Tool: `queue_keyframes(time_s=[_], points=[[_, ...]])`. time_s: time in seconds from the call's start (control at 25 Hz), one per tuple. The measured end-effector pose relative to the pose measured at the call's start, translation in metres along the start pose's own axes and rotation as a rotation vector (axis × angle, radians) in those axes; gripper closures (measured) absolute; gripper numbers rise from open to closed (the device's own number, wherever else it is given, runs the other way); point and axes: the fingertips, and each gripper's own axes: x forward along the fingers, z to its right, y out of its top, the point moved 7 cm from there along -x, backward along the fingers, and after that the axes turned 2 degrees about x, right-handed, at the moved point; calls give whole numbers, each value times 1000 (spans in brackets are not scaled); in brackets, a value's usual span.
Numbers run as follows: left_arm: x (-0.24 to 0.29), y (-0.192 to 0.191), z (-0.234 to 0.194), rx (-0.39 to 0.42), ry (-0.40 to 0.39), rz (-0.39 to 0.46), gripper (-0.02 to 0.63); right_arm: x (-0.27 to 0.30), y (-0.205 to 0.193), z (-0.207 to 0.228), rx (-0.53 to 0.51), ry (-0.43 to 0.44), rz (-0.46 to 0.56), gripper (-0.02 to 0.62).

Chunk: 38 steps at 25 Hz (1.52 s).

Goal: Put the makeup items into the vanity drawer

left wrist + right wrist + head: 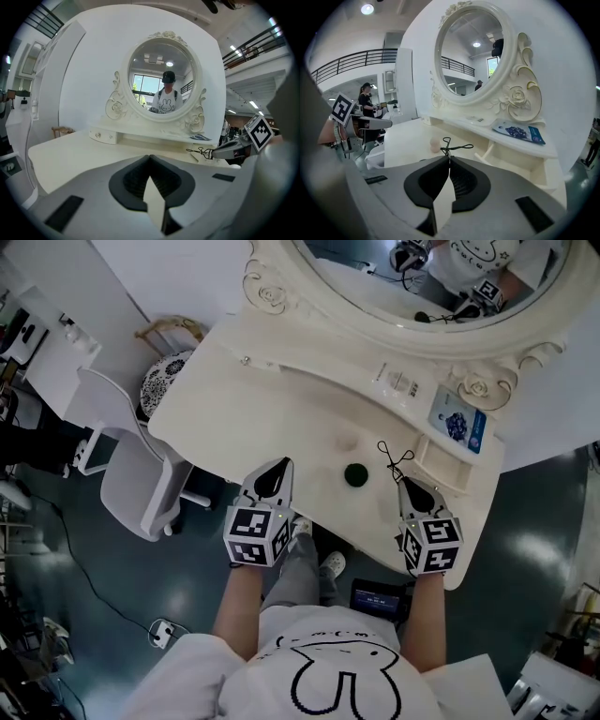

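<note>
My right gripper [401, 480] [450, 157] is shut on a thin black wire eyelash curler [394, 457] [451, 147], which sticks out past its tips above the cream vanity top [281, 418]. The curler also shows in the left gripper view [199, 151]. Just right of it lies the open drawer [461, 486]. A dark green round item [354, 474] sits on the top between the grippers, and a pale round sponge [347, 441] [435, 145] lies beyond it. My left gripper [278, 469] [150, 157] is shut and holds nothing, near the front edge.
A blue packet [457, 425] [519, 131] and a white labelled item [401, 382] lie on the shelf under the oval mirror [422, 277]. A white chair [131, 470] and a blue patterned stool [169, 371] stand left of the vanity.
</note>
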Motion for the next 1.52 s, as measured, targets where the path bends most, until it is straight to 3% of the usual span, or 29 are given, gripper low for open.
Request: queue_keyframes(time_s=[0.32, 0.48, 0.8, 1.12, 1.52], points=[[-6, 27, 3, 12, 5, 66, 597, -22, 25, 7, -19, -33, 53, 571], [0, 36, 6, 20, -15, 85, 597, -31, 26, 19, 29, -71, 43, 571], [24, 46, 19, 52, -76, 69, 597, -40, 15, 49, 145, -151, 13, 571], [47, 51, 31, 69, -110, 42, 597, -40, 4, 77, 206, -163, -56, 571], [70, 57, 31, 37, -100, 34, 597, -33, -4, 107, 285, -195, -73, 571]])
